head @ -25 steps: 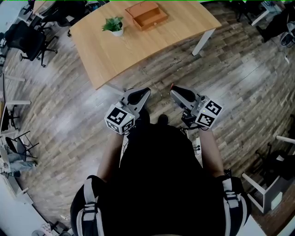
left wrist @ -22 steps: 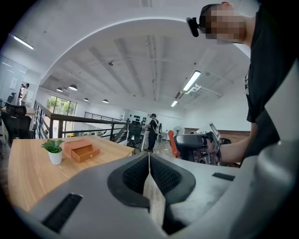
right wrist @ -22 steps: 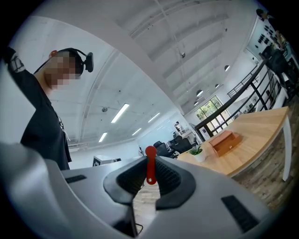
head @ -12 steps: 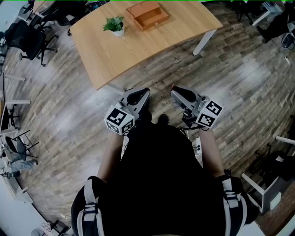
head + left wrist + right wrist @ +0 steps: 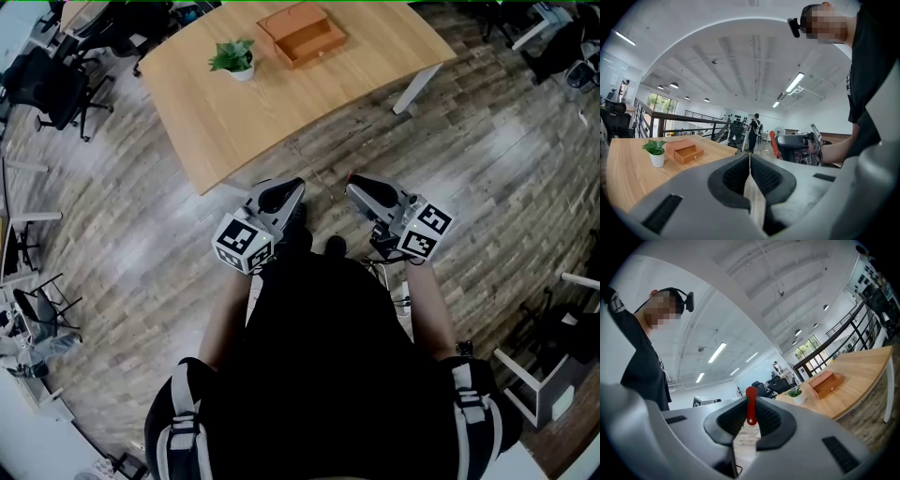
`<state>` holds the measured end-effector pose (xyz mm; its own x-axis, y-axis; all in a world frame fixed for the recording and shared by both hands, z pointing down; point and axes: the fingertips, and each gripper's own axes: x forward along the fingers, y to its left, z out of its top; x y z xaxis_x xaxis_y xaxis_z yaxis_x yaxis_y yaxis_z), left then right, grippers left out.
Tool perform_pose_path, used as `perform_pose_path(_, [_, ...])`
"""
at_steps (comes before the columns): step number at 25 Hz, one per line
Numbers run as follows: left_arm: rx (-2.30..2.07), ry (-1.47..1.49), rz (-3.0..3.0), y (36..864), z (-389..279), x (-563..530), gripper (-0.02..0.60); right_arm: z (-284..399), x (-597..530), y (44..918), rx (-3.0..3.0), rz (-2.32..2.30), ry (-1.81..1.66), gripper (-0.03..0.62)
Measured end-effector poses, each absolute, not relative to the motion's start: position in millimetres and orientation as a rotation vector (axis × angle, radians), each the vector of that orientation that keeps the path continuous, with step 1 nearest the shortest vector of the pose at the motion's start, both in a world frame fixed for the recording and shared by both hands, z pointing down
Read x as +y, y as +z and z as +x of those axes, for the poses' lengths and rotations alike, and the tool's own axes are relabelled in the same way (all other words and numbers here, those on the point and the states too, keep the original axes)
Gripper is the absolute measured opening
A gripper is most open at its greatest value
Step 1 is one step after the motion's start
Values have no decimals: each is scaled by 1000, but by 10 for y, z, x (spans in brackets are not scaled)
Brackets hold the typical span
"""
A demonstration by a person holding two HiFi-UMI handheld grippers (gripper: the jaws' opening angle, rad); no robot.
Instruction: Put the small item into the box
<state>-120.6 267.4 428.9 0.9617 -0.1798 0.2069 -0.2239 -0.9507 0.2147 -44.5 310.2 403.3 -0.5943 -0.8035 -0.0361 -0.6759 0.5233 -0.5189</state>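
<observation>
The wooden box (image 5: 302, 35) with an open drawer stands on the light wooden table (image 5: 309, 94), far ahead of both grippers. It shows as well in the left gripper view as the box (image 5: 684, 151) and in the right gripper view as the box (image 5: 826, 383). My right gripper (image 5: 751, 414) is shut on a small red tag-like item (image 5: 751, 409) that stands upright between its pads. From above, the right gripper (image 5: 352, 186) carries that red item (image 5: 350, 176) at its tip. My left gripper (image 5: 298, 186) is held beside it over the floor; its jaws (image 5: 749, 158) meet with nothing between them.
A small potted plant (image 5: 232, 56) stands on the table left of the box. Wood-plank floor (image 5: 487, 159) lies between me and the table. Office chairs (image 5: 56, 80) stand at the far left, a white table leg (image 5: 414, 86) at the right. People stand far off in the room.
The table has drifted slightly nearer in the head view. Both grippers keep the same pose, the red item still in the right one.
</observation>
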Motion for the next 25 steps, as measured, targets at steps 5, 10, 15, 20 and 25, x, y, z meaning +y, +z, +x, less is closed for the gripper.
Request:
perform_pose_path(5, [-253,283,2868,4308,-1167,2400,31,-428,2843,4026,2473,-1275,-681,64])
perform_pose_path(10, [-191,290,2878,4284,-1079,2190,31,-380,2639,4030,2464,-1320,-674,64])
perform_pose_path(15, [-147,296,2875,4286,-1041,1907,31,-380,2395,4069,2451,-1357,-684,64])
perform_pose_path(20, [-88,301,2874,4314,-960,1709,31,-358,2224,4157,2429,-1395,-711,64])
perform_pose_path(25, [-25,295,2884,4283,-863,1498,31,-311,2042,4145,2405,-1438,-702,64])
